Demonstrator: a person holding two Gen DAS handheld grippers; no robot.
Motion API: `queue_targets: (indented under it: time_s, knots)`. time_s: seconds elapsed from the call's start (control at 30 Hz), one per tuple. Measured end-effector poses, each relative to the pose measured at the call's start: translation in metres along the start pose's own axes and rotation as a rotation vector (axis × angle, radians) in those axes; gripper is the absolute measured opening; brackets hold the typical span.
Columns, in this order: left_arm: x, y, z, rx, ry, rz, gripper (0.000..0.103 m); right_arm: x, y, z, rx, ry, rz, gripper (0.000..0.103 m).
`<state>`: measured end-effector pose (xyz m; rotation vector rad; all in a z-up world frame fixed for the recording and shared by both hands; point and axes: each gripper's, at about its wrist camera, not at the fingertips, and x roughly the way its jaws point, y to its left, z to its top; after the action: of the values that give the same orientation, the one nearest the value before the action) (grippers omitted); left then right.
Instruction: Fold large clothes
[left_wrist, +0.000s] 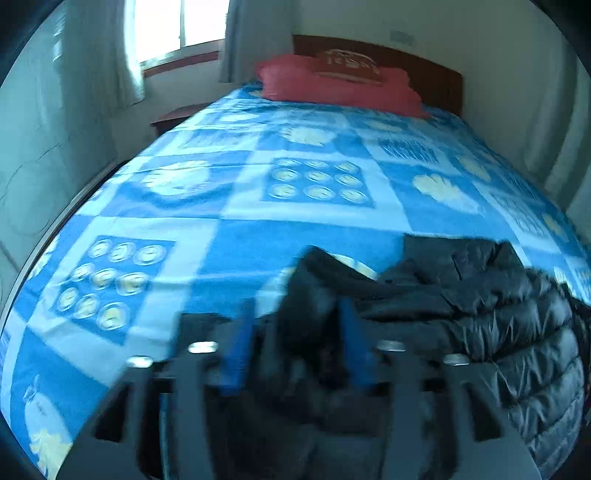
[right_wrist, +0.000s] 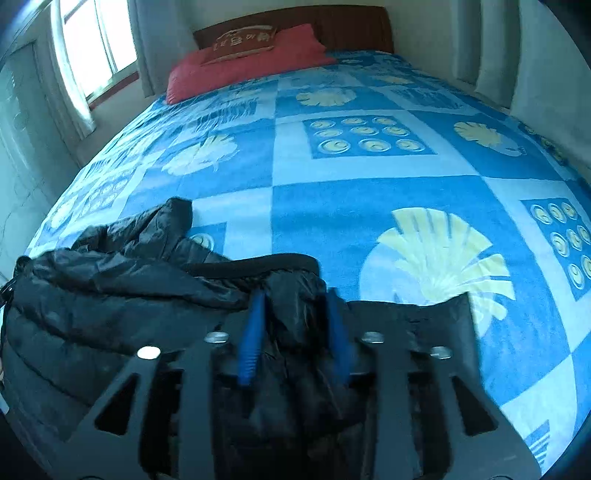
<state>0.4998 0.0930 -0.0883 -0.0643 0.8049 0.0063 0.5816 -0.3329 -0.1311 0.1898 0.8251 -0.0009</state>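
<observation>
A black quilted puffer jacket (left_wrist: 480, 314) lies bunched on the near end of a bed covered by a blue patterned blanket (left_wrist: 258, 229). In the left wrist view a fold of it rises between the blue fingers (left_wrist: 236, 339) of my left gripper (left_wrist: 295, 302), whose jaws stand apart around the fabric. In the right wrist view the jacket (right_wrist: 110, 288) spreads to the left, with its dark hem band across the middle. My right gripper (right_wrist: 295, 293) also has its blue fingers (right_wrist: 251, 332) spread, with a fold of the jacket lying loosely between them.
A red pillow (left_wrist: 332, 85) with a brown cushion on it lies at the wooden headboard (left_wrist: 436, 74). A curtained window (left_wrist: 177, 29) and a small nightstand (left_wrist: 173, 118) are to the far left. In the right wrist view the blanket (right_wrist: 369, 192) stretches beyond the jacket.
</observation>
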Motion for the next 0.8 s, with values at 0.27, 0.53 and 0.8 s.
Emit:
queue_targets:
  time_s: [0.27, 0.53, 0.8]
  knots:
    - [-0.062, 0.012, 0.001, -0.066, -0.096, -0.093, 0.067, -0.041, 0.027, -0.001, 0.031, -0.067, 0.095, 0.048]
    - [-0.016, -0.064, -0.019, 0.026, 0.032, -0.142, 0.067, -0.014, 0.152, -0.019, -0.198, 0.007, 0.267, 0.048]
    - [0.004, -0.062, -0.023, 0.009, 0.08, -0.137, 0.067, 0.008, 0.15, -0.019, -0.182, 0.055, 0.237, 0.048]
